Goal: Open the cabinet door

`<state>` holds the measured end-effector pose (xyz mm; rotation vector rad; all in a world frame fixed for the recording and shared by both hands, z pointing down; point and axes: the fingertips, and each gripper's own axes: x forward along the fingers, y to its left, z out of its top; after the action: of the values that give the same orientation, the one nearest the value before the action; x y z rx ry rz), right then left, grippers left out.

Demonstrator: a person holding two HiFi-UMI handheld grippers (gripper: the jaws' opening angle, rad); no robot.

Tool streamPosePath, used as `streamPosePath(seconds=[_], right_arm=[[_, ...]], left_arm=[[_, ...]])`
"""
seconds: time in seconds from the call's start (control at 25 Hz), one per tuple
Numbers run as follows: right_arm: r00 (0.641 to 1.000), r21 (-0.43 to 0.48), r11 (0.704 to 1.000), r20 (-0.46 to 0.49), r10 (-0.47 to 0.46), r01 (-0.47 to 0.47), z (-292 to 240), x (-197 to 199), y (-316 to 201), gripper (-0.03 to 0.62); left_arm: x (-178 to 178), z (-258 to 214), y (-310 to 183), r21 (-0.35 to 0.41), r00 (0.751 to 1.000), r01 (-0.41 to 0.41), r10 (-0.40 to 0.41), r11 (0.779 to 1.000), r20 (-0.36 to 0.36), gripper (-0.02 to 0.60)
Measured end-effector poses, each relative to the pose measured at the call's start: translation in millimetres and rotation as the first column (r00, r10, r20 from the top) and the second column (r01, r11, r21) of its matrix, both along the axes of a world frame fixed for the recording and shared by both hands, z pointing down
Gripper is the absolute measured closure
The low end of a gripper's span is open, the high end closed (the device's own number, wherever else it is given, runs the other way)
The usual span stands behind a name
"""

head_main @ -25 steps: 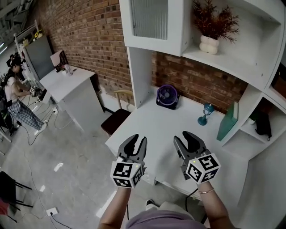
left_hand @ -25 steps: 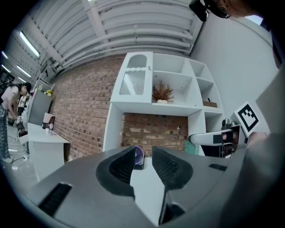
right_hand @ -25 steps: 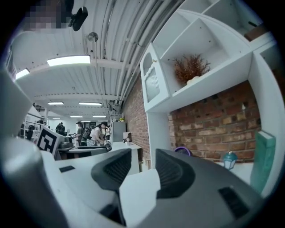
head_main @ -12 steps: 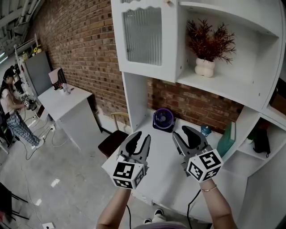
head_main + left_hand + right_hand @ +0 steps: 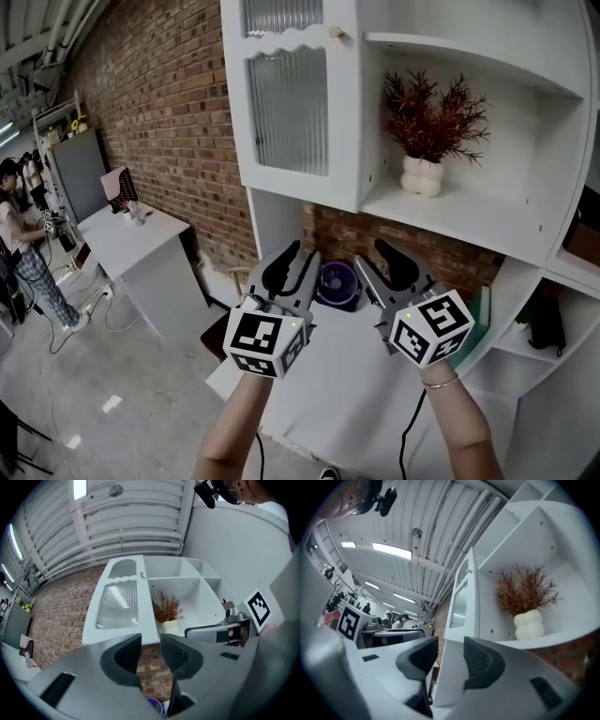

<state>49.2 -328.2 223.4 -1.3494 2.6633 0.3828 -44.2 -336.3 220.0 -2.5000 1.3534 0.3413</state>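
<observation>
Closed cabinet door point(image 5: 291, 103), ribbed glass, fronts the left compartment of the shelf unit above the bench point(image 5: 347, 394). Its long axis is upright.

Left tongs point(image 5: 295, 255): open, nothing between the pads. In the left gripper view the door's lower edge sits just above the gap.

Knob point(image 5: 337, 33): small, on the door's right-hand free edge, near the top. It lies well above both tongs and between them across the head view. I judge the hinges to be on the left edge.

Right tongs point(image 5: 373, 255): also open and empty. The right gripper view looks up along the door's free edge, with the knob almost straight above the gap.

Potted plant point(image 5: 427, 141) stands in the open compartment right of the door, clear of the free edge.

Judgement: reach is up and forward. The right tongs sit on the free-edge side, so they look better placed for the knob.
</observation>
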Motion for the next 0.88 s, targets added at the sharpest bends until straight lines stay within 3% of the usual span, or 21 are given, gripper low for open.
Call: streamPosePath(seconds=[0.32,0.52,0.88], right_arm=[[1.000,0.099,0.995,-0.028,-0.010,0.013,-56,4,-28,0.433],[0.999,0.157,0.987,-0.028,-0.023,0.027,-94,1,-35,0.433],[1.000,0.211,0.977,0.007,-0.010,0.009,-137,-16,-70,0.427]], left_arm=[[25,-104,-13,0.194,1.000,-0.009,0.008,0.981,0.004,0.459],[32,-164,-23,0.297,0.998,0.043,-0.056,0.954,0.038,0.449],[33,-259,-61,0.372,0.997,0.071,-0.080,0.925,0.009,0.448]])
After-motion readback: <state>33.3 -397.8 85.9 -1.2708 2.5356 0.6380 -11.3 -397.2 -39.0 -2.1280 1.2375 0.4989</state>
